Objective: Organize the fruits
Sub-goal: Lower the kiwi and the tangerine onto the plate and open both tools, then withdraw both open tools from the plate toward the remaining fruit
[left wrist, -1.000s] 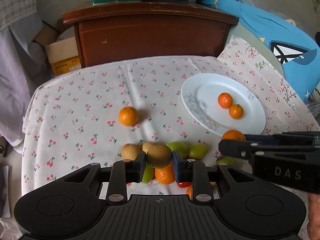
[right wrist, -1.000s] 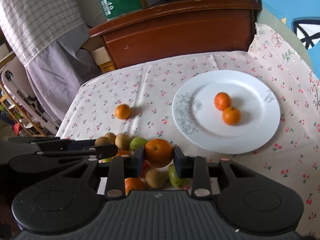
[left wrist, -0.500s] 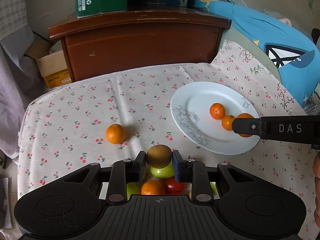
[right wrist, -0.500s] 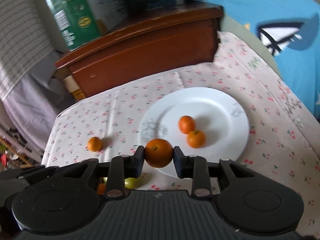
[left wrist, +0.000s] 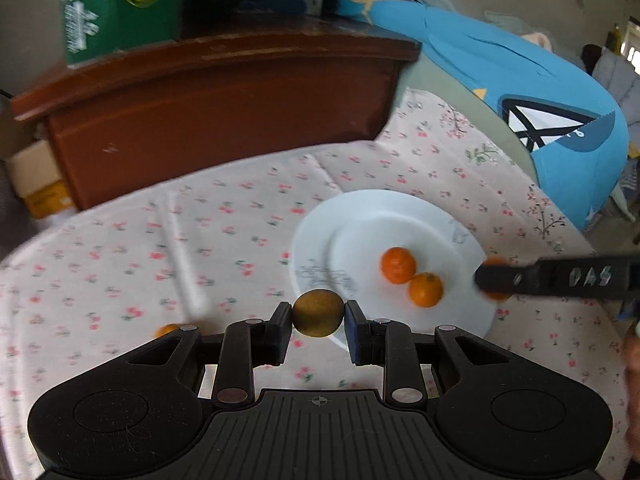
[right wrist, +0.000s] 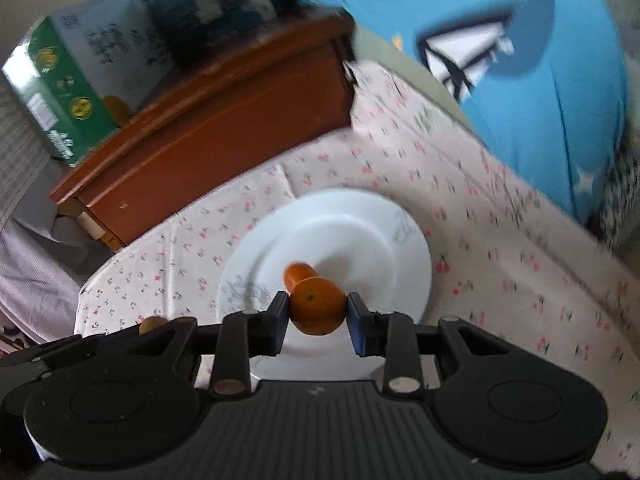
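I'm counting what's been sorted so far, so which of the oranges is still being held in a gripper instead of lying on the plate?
The orange clamped in the right gripper, hanging over the white plate. The two smaller oranges lie loose on the plate.

Two oranges are set side by side on the plate, itself placed toward the table's right edge.
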The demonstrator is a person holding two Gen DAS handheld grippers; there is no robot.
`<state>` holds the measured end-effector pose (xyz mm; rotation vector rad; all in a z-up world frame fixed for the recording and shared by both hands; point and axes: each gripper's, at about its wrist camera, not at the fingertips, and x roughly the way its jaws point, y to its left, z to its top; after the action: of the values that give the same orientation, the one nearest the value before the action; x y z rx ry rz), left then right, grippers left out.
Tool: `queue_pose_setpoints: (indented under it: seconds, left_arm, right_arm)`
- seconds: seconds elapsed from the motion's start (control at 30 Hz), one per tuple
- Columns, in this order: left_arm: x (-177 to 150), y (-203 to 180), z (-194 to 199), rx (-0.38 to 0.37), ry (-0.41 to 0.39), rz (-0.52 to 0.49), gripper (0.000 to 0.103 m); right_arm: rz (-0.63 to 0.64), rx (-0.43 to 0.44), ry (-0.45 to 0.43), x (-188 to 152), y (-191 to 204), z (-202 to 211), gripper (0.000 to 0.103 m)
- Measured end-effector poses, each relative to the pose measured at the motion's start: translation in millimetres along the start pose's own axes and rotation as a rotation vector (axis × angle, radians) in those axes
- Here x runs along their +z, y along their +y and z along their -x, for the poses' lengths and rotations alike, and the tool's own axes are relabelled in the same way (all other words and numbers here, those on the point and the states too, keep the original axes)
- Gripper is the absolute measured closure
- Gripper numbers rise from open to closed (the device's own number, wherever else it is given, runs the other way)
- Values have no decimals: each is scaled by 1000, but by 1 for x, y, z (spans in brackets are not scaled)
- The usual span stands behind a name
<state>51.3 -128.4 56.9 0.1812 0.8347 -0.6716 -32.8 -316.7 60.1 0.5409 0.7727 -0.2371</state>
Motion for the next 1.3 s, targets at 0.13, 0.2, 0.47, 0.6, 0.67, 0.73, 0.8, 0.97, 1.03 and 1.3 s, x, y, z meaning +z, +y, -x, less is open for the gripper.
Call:
queue_pose_setpoints:
  seconds: [0.13, 0.2, 0.47, 0.6, 0.67, 0.73, 0.8, 0.97, 1.03, 1.3]
  left_arm:
    - [4, -9, -20, -22, 27, -49, 78]
    - [6, -10, -27, -30, 37, -60, 78]
    - [14, -18, -49, -30, 46, -89, 75]
    - [16, -20, -48, 3, 42, -87, 37]
    - [16, -19, -43, 53, 15, -95, 29]
    - [17, -20, -38, 75, 9, -109, 22]
    - [18, -19, -32, 109, 10, -97, 13]
    - [17, -21, -19, 140, 8, -98, 9]
    - [14, -23, -16, 158, 8, -106, 9]
    - [12, -27, -9, 188, 27, -125, 8]
  right_arm:
    - [-59, -16, 63, -7, -7, -15, 72]
    - [-89, -28, 81, -9, -10, -20, 72]
    - [-134, -76, 78, -12, -13, -34, 70]
    - [-144, -91, 52, -11, -13, -35, 69]
    - [-140, -97, 32, -11, -12, -33, 64]
    - [-136, -104, 13, -10, -12, -30, 62]
    - [-135, -111, -4, -10, -13, -27, 57]
    - [-125, -123, -18, -11, -11, -24, 43]
    - [-96, -134, -28, -12, -7, -24, 41]
    - [-43, -159, -42, -14, -1, -23, 34]
